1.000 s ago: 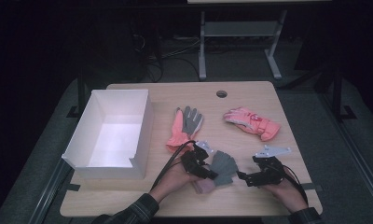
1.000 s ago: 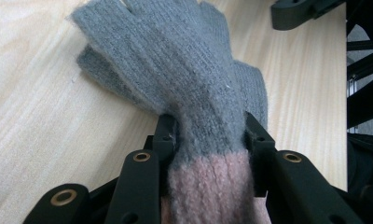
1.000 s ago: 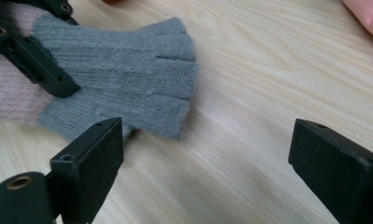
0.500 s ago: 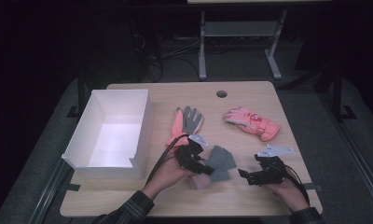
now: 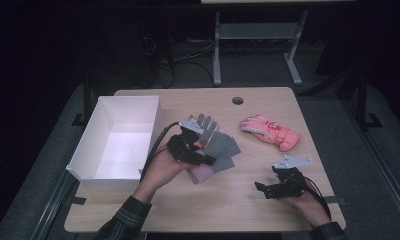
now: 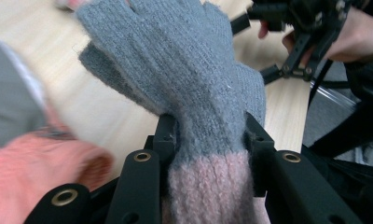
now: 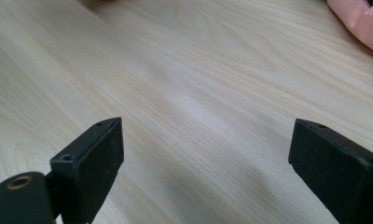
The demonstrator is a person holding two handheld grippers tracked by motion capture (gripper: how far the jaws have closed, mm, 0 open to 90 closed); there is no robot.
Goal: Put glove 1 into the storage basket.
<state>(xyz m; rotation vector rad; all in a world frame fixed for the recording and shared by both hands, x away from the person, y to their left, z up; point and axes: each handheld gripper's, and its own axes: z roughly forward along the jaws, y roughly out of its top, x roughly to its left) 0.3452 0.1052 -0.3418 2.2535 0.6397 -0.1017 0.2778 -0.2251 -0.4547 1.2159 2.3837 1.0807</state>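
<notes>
While the person's left hand lifts it above the wooden desk [image 5: 268,210], a grey knit glove [image 5: 222,148] with a pale pink cuff sits clamped in the left tongs [image 6: 211,140], whose two black jaws press on either side of the glove just where grey wool meets pink. Seen from the high view, the glove hangs off the desk surface near the middle of it, its fingers fanned toward the right and its cuff pointing down toward the person. Seen from the left gripper view, the glove's fingers spread upward and away from the jaws, with the desk's pale grain behind them. Just behind the held glove, a second glove with grey fingers and an orange-pink palm [image 5: 204,123] lies flat on the desk, partly hidden by the left hand's gripper. A white open box [image 5: 90,150] stands at the left edge of the desk, just beside the left forearm. Toward the far right lies a padded pink glove [image 5: 270,131], well apart from the held one. The right tongs [image 5: 262,188] rest low near the front right of the desk, jaws standing wide apart with nothing between them, bare wood showing in the gap in the right gripper view.
</notes>
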